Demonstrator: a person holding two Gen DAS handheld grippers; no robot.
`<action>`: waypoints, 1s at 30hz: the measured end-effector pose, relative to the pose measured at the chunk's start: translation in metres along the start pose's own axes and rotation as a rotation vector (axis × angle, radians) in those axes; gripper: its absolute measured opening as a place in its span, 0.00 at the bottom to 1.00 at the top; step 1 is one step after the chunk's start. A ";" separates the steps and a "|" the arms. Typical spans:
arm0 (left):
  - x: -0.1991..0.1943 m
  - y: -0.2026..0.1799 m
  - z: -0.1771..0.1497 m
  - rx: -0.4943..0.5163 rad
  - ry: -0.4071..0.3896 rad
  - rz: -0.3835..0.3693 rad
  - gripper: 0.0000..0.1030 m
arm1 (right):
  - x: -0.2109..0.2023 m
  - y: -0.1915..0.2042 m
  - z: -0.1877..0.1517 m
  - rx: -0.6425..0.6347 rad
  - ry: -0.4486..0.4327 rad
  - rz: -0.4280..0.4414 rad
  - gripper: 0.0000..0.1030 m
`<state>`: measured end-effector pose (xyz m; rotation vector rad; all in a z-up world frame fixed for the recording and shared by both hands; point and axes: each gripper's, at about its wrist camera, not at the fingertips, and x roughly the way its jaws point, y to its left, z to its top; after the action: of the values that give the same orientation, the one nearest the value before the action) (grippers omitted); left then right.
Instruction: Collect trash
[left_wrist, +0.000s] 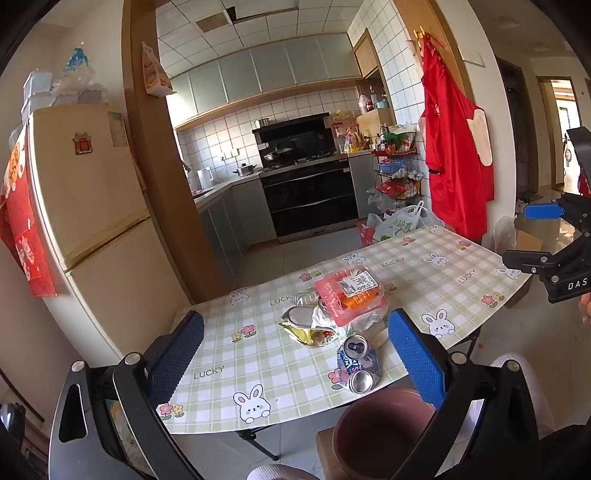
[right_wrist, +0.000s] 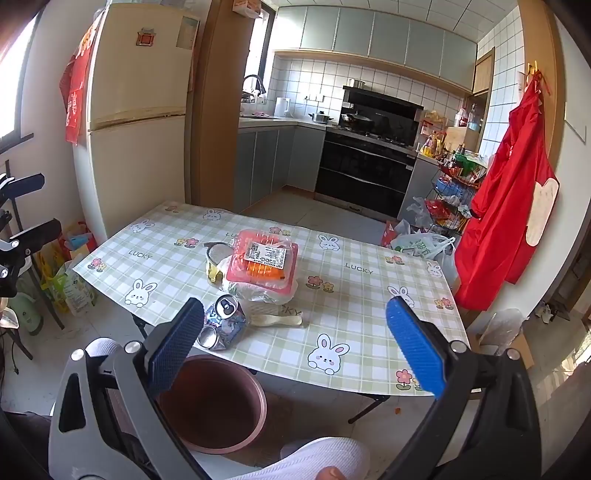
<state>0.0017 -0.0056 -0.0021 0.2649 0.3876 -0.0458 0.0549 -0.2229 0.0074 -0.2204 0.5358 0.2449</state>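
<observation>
A heap of trash lies on the checked table (left_wrist: 258, 369) (right_wrist: 369, 314): a red plastic food box (left_wrist: 349, 291) (right_wrist: 264, 264) on top of crumpled clear bags, a yellow foil wrapper (left_wrist: 308, 332) (right_wrist: 213, 271), and a crushed blue drink can (left_wrist: 356, 363) (right_wrist: 223, 321) at the near edge. A flat pale wrapper (right_wrist: 277, 319) lies beside the can. A brown bin (left_wrist: 380, 428) (right_wrist: 214, 402) stands on the floor below the near edge. My left gripper (left_wrist: 295, 362) is open, above the near side of the table. My right gripper (right_wrist: 295, 347) is open too, with nothing between its fingers.
A cream fridge (left_wrist: 85, 206) (right_wrist: 136, 110) stands left of the table. A red apron (left_wrist: 454, 155) (right_wrist: 513, 221) hangs on the right wall. Full plastic bags (left_wrist: 399, 221) (right_wrist: 424, 247) and a wire rack (right_wrist: 450, 195) crowd the floor beyond the table's far edge. A knee in white cloth (right_wrist: 314, 461) is below.
</observation>
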 end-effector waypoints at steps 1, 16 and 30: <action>-0.001 0.002 -0.002 0.001 0.001 0.000 0.95 | 0.000 0.000 0.000 -0.001 0.000 0.000 0.95; -0.003 0.006 0.001 0.004 0.000 -0.003 0.95 | -0.002 0.000 0.000 -0.003 -0.001 -0.003 0.95; -0.008 0.008 0.006 0.009 -0.003 -0.001 0.95 | -0.005 -0.009 0.004 -0.004 -0.003 -0.005 0.95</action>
<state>-0.0023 0.0008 0.0083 0.2731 0.3844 -0.0492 0.0555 -0.2313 0.0148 -0.2256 0.5319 0.2417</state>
